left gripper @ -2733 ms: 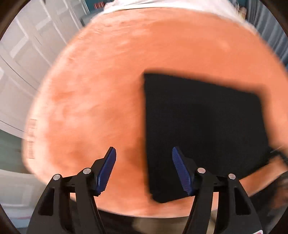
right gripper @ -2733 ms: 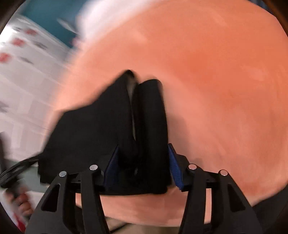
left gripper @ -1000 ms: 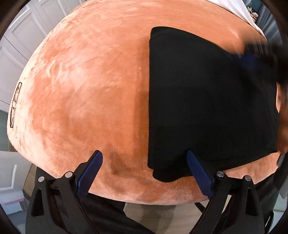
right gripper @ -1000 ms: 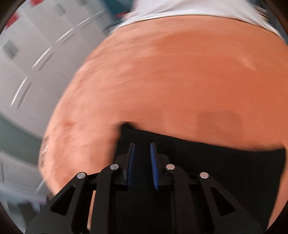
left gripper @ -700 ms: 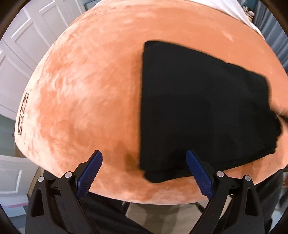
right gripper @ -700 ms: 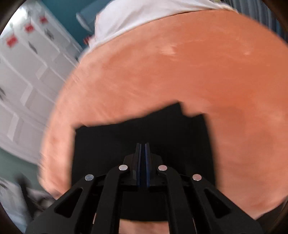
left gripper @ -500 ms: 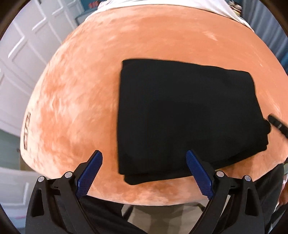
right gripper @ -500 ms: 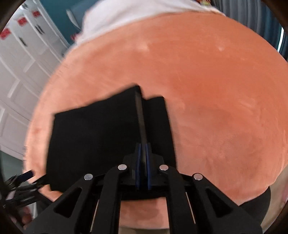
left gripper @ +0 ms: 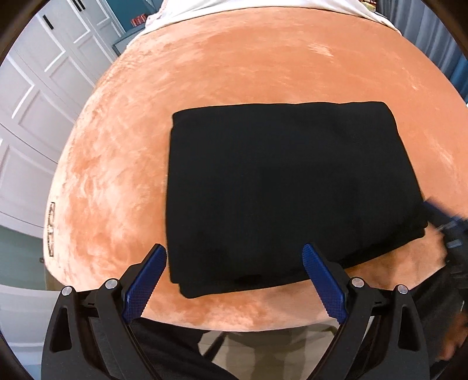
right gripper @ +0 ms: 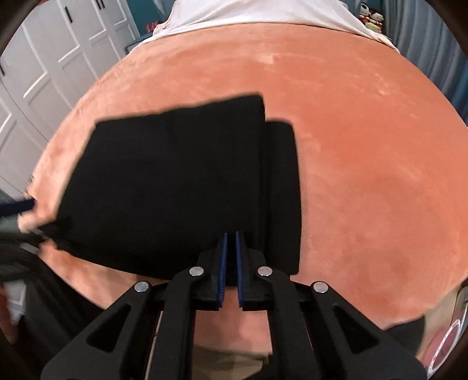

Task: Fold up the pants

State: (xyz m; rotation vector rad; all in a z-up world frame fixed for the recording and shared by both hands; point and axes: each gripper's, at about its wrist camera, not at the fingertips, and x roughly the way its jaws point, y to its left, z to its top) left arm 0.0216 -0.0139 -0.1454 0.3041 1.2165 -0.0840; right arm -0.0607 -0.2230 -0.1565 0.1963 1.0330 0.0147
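The black pants (left gripper: 286,190) lie folded into a flat rectangle on the orange blanket (left gripper: 263,58). My left gripper (left gripper: 233,254) hangs open and wide above their near edge, with nothing between its pads. In the right wrist view the pants (right gripper: 175,187) show a lower layer sticking out on the right side. My right gripper (right gripper: 231,238) hovers over their near right corner. Its jaws are opening, with a slim gap and no cloth between them. Its blurred tip, the right gripper (left gripper: 447,225), shows at the pants' right edge. At the far left the left gripper (right gripper: 17,207) is blurred.
The orange blanket (right gripper: 365,146) covers a bed, with a white sheet (right gripper: 263,11) at the far end. White panelled wardrobe doors (left gripper: 35,102) stand to the left. The bed's near edge (left gripper: 263,318) runs just below the pants, with a person's dark clothing under it.
Both grippers have drawn back and risen from the pants, which now lie released and flat. The right gripper's pads, pressed together half a second ago, now show a thin gap.
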